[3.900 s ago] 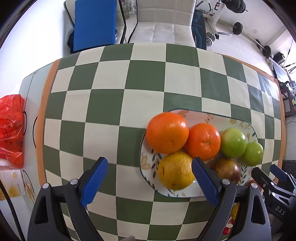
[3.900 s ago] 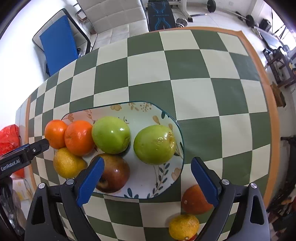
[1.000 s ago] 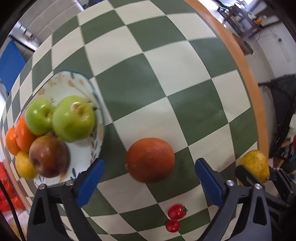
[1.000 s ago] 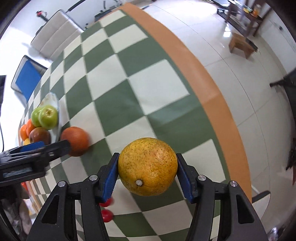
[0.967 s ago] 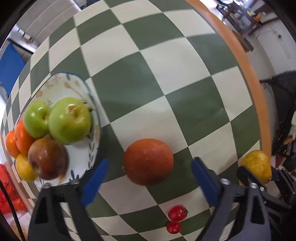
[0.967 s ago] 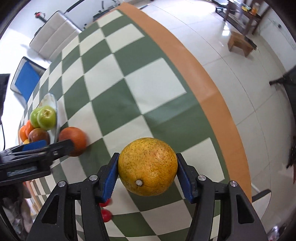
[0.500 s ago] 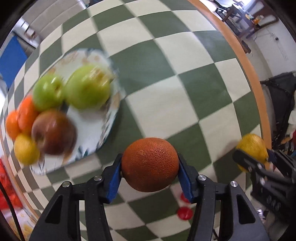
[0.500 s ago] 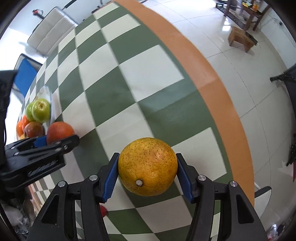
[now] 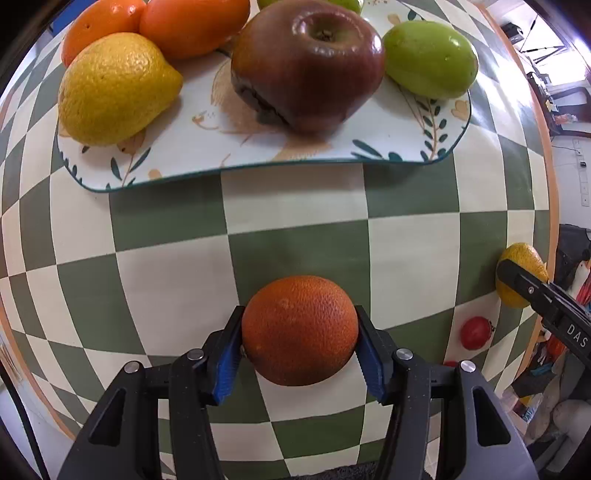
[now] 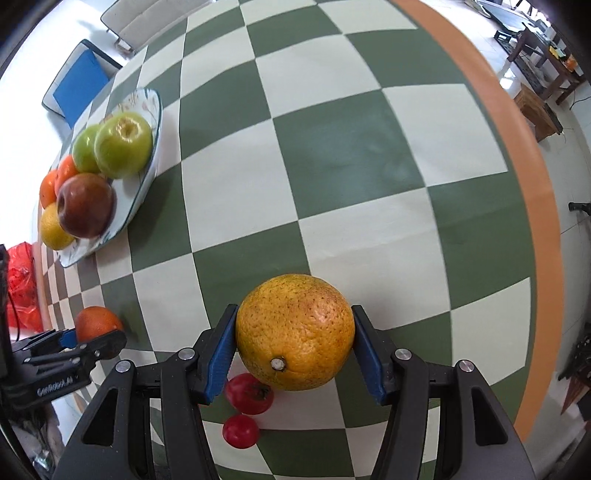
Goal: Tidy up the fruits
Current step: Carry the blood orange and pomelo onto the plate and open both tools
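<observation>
My left gripper (image 9: 299,350) is shut on a dark orange (image 9: 299,328), both blue pads pressed to its sides above the checkered cloth. Just beyond it lies the floral plate (image 9: 258,162) with a lemon (image 9: 114,85), two oranges (image 9: 192,26), a red apple (image 9: 306,62) and a green apple (image 9: 430,59). My right gripper (image 10: 293,343) is shut on a speckled yellow-orange fruit (image 10: 293,330), stem end toward the camera. The right wrist view also shows the plate (image 10: 147,162) at the far left and the left gripper (image 10: 92,338) with the dark orange (image 10: 96,322).
Two cherry tomatoes (image 10: 248,393) lie on the cloth under the right gripper; one tomato (image 9: 475,332) shows in the left wrist view. The table's orange border (image 10: 532,206) runs along the right. A red bag (image 10: 20,284) sits at the left edge, a blue chair (image 10: 79,83) behind.
The left gripper closed on the dark orange, lifted it and carried it toward the plate, which now fills the top of its view. The right gripper kept its fruit and shifted over the tomatoes.
</observation>
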`<state>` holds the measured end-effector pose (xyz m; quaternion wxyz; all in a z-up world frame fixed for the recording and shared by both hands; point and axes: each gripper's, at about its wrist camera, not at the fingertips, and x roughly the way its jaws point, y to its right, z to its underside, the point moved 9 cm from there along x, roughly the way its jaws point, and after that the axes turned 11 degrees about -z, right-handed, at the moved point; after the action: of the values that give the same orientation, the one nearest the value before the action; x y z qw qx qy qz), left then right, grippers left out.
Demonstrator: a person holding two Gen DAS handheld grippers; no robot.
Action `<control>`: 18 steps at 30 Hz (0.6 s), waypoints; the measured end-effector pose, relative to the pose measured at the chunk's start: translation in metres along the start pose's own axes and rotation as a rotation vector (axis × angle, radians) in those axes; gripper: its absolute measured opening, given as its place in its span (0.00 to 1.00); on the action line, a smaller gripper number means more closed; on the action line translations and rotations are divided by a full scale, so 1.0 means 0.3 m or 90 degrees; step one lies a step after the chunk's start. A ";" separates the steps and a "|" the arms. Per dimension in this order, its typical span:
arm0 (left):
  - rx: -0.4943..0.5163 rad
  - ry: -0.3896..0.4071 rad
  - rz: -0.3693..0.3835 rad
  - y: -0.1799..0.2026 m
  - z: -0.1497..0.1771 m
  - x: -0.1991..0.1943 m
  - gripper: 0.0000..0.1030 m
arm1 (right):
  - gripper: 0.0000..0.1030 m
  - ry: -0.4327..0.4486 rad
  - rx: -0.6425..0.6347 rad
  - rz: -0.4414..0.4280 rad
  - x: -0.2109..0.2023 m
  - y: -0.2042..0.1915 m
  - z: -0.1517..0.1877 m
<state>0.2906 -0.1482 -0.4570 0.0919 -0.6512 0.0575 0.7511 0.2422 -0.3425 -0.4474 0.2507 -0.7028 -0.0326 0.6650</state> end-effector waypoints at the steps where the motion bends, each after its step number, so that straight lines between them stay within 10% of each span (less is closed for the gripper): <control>1: 0.001 0.002 -0.001 -0.036 -0.008 0.026 0.52 | 0.60 -0.001 0.001 -0.001 0.004 0.003 0.002; 18: 0.001 0.057 -0.012 -0.051 -0.038 -0.099 0.51 | 0.60 0.009 0.020 -0.010 -0.018 0.024 -0.020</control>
<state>0.3091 -0.1374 -0.4288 0.0972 -0.6846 0.0559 0.7203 0.2453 -0.3525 -0.4453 0.2669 -0.7032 -0.0258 0.6585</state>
